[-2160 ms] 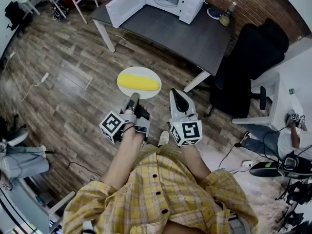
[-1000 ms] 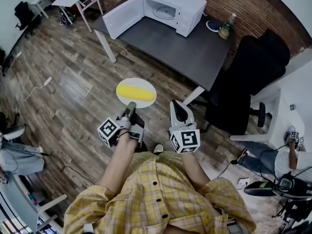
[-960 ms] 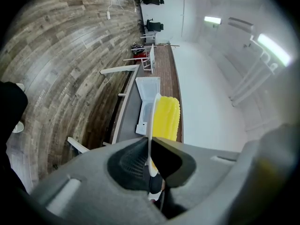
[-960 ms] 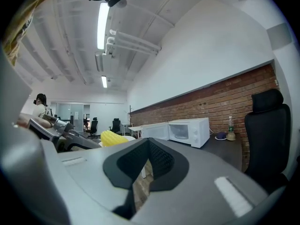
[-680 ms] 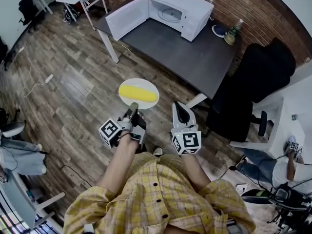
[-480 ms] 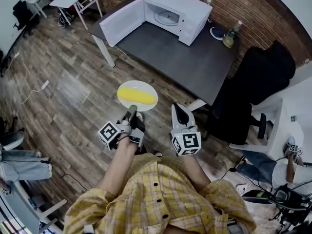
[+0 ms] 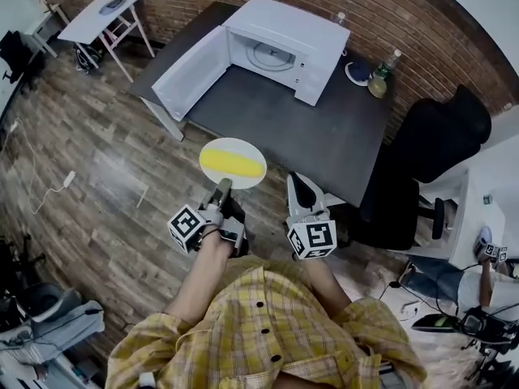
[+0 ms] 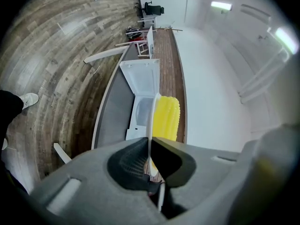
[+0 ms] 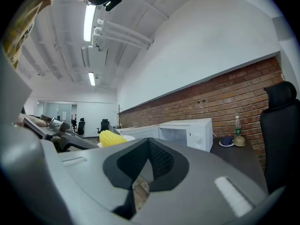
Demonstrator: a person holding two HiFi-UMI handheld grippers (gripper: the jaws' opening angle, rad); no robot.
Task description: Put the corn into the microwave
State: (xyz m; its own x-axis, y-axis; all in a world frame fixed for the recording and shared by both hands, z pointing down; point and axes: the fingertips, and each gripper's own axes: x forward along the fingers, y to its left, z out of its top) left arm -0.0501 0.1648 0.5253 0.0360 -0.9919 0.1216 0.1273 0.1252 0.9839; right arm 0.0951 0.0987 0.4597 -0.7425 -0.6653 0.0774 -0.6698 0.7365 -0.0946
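Note:
A yellow corn cob (image 7: 233,163) lies on a round white plate (image 7: 229,143). My left gripper (image 7: 221,186) is shut on the plate's near rim and holds it level over the wood floor, short of the table. In the left gripper view the plate (image 8: 150,118) shows edge-on between the pads, with the corn (image 8: 167,118) beside it. My right gripper (image 7: 297,180) is shut and holds nothing, to the right of the plate. The white microwave (image 7: 284,47) stands on the dark table (image 7: 324,132) with its door (image 7: 190,73) swung wide open. It also shows ahead as the microwave (image 9: 187,132).
A black office chair (image 7: 430,148) stands right of the table. A bottle (image 7: 381,70) and a small dish (image 7: 357,73) sit by the brick wall at the table's back right. A small white side table (image 7: 101,14) stands at the far left.
Both grippers have moved forward toward the table, the plate and corn still in the left one. The table and open microwave now lie closer.

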